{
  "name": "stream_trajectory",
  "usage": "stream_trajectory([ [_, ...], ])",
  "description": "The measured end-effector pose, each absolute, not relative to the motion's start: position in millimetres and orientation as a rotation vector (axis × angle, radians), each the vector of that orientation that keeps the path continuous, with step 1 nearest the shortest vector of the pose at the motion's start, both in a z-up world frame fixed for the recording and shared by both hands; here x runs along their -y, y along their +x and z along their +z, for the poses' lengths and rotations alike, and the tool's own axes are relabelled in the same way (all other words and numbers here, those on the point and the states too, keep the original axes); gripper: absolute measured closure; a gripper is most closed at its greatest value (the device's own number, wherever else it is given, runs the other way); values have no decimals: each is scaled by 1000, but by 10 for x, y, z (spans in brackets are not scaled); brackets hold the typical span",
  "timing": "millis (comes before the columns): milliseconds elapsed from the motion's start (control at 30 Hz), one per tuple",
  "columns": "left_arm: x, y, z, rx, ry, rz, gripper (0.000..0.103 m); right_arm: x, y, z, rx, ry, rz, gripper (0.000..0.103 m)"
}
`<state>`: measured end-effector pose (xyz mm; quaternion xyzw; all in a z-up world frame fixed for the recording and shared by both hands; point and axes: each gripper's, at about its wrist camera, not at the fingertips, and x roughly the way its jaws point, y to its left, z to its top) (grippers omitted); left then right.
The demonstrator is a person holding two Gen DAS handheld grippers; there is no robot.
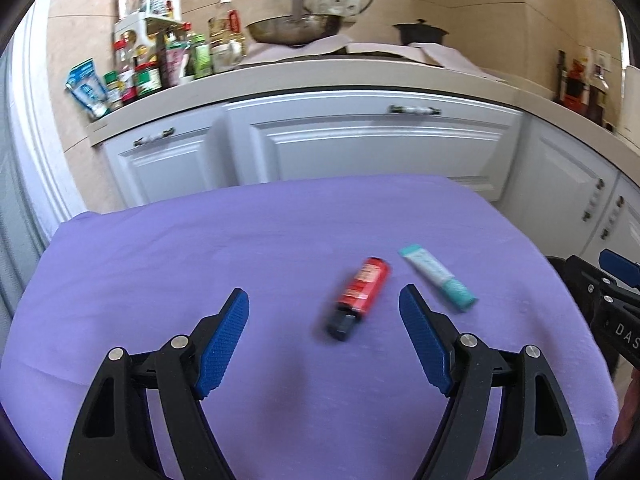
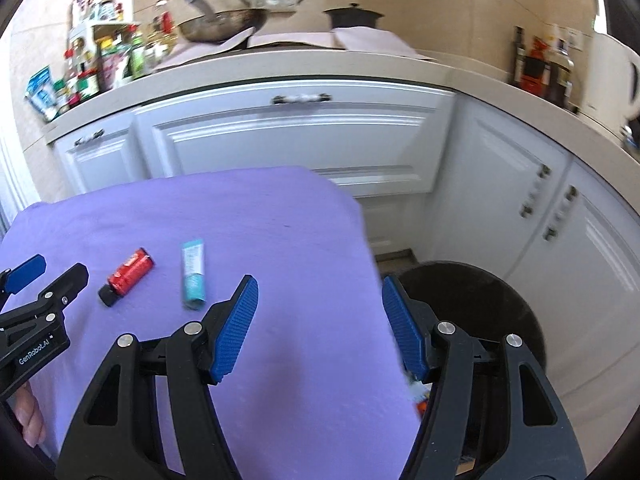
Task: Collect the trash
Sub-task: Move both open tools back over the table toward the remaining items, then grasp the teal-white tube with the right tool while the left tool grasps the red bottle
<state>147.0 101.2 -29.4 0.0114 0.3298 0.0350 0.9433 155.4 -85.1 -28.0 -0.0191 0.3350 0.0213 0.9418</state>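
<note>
A small red bottle with a black cap (image 1: pixel 359 297) lies on the purple cloth (image 1: pixel 200 248), beside a teal and white tube (image 1: pixel 438 278). My left gripper (image 1: pixel 324 302) is open and empty, with the bottle lying just ahead between its fingertips. My right gripper (image 2: pixel 319 294) is open and empty at the table's right edge; the tube (image 2: pixel 193 274) and bottle (image 2: pixel 127 276) lie to its left. A black round bin (image 2: pixel 476 312) stands on the floor to the right of the table, partly hidden by the right finger. Some scraps show low inside it.
White kitchen cabinets (image 1: pixel 360 140) run behind and to the right of the table. The counter holds spice jars (image 1: pixel 140 68), a pan (image 1: pixel 292 30) and a dark pot (image 1: pixel 420 32). The other gripper shows at each view's side edge.
</note>
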Motion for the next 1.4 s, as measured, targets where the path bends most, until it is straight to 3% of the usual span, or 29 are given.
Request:
stream_trajectory([
  [533,-1407,1684,-475,-738,17,127,28,105,2050,-677,-812,-133,188,42],
  [600,-1434,1696,-504,-753,17,123,28,66,2090,-715,-831,-141,197,51],
  [733,-1460,1719,-552,-783,31,112,28,20,2168,-802,-870,-139,205,56],
  [900,-1486,1714,-560,-789,23,104,28,-37,2198,-866,-889,-158,222,85],
  [1067,-1439,1702,-531,-779,24,84,28,-32,2159,-863,-885,-171,219,90],
  [1400,-1219,1717,-502,-769,39,16,28,204,2014,-796,-872,-143,179,91],
])
